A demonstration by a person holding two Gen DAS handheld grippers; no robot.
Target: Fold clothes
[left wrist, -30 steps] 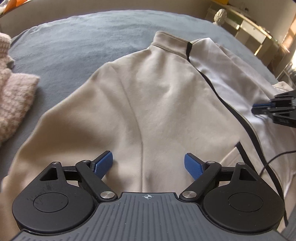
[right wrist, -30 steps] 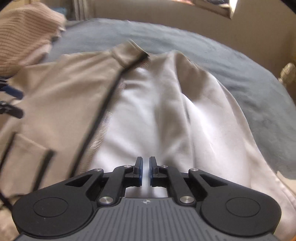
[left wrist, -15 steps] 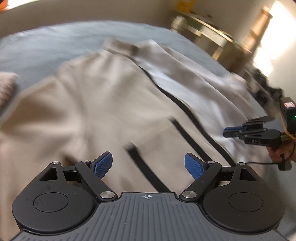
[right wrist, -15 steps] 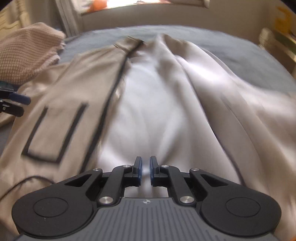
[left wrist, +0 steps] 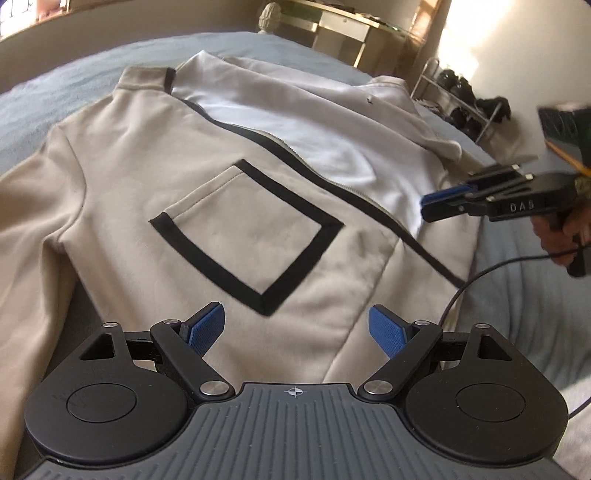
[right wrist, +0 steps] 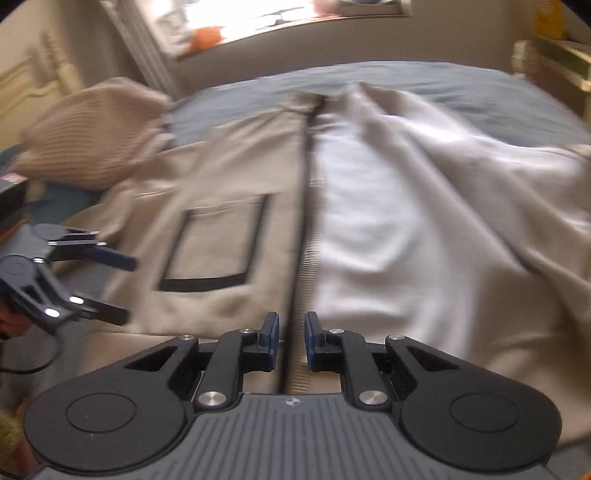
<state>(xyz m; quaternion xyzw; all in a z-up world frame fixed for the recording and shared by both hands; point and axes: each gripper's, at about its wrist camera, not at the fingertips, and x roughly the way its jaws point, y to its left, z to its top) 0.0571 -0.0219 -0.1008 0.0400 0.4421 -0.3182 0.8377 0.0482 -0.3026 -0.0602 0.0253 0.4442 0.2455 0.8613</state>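
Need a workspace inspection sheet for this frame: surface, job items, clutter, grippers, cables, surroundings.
Surface: blue-grey bed cover, jacket laid on it.
Job's things: beige zip jacket lying front up, unzipped, white lining showing; black-trimmed pocket on the closed panel; other panel rumpled.
Clutter: tan knit garment on the bed beside the jacket.
Grippers: left gripper open above the jacket hem, nothing between its pads; right gripper jaws narrow and opening, over the zipper, nothing gripped.
Cables: black cable trailing from the right gripper's handle across the bed.
Surroundings: desk, shoe rack, window sill.
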